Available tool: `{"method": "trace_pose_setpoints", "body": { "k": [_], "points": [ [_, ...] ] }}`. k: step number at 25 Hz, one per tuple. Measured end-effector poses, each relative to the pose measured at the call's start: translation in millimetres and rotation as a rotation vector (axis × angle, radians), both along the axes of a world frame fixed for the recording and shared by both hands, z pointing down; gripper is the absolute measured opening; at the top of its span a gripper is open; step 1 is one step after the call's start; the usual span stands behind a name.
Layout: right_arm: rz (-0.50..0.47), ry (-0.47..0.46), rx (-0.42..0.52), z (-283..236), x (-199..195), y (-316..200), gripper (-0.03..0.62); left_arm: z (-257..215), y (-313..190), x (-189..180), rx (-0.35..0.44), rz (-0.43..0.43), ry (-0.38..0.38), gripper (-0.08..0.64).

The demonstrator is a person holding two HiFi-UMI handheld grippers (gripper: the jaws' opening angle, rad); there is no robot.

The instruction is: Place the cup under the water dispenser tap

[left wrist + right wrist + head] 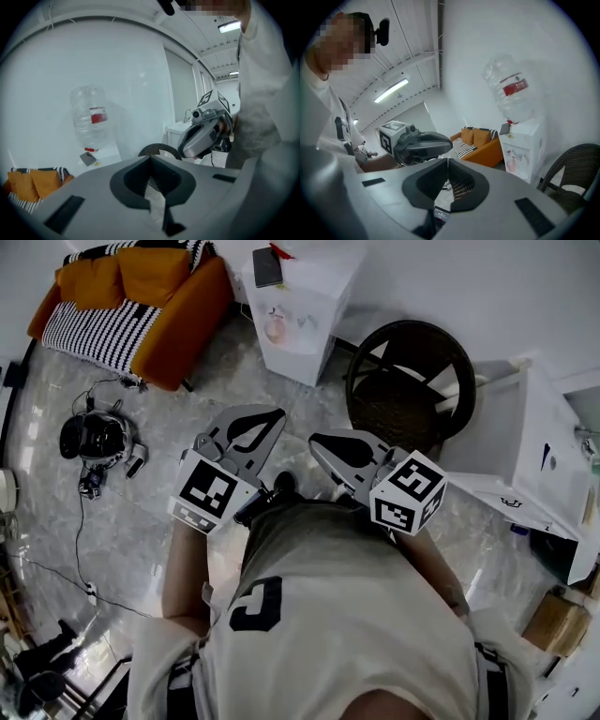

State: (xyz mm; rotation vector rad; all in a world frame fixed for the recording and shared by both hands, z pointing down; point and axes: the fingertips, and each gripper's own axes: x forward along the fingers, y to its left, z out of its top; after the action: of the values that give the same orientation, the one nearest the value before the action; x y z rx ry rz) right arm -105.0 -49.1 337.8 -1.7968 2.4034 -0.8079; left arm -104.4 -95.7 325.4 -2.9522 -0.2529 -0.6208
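Left claw and right claw are closed and empty, with the water dispenser well ahead of them. No cup shows, so I reckon fetching one comes first.

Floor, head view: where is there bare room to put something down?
Bare floor lies between the sofa, the dispenser and the chair. Crowded: cables and a gadget at left; a box at right.

Sofa L of dispenser, chair R; bottle on dispenser
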Motion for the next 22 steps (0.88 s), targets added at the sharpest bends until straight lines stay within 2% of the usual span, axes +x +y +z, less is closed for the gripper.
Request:
{"method": "trace_pose_setpoints", "body": {
  "k": [3,9,15,22],
  "points": [
    [0.012,0.002,0.002,-0.6,15.6,26.4,0.028,-0.6,25.7,14.6,-0.03,-0.013,-0.028,0.055],
    [0.026,0.012,0.014,-2.4,40.9,75.7,0.028,-1.4,78.3,37.9,0.047,0.009,-0.048,0.055],
    [0.04,0.014,0.035,-5.1,68.2,125.4,0.028,-6.0,129.0,64.3,0.072,0.024,-0.056,0.055],
    [0.017,-0.057,0.043,1.3,82.1,162.4,0.028,-8.2,172.4,80.8,0.067,-0.004,-0.077,0.055]
  ]
}}
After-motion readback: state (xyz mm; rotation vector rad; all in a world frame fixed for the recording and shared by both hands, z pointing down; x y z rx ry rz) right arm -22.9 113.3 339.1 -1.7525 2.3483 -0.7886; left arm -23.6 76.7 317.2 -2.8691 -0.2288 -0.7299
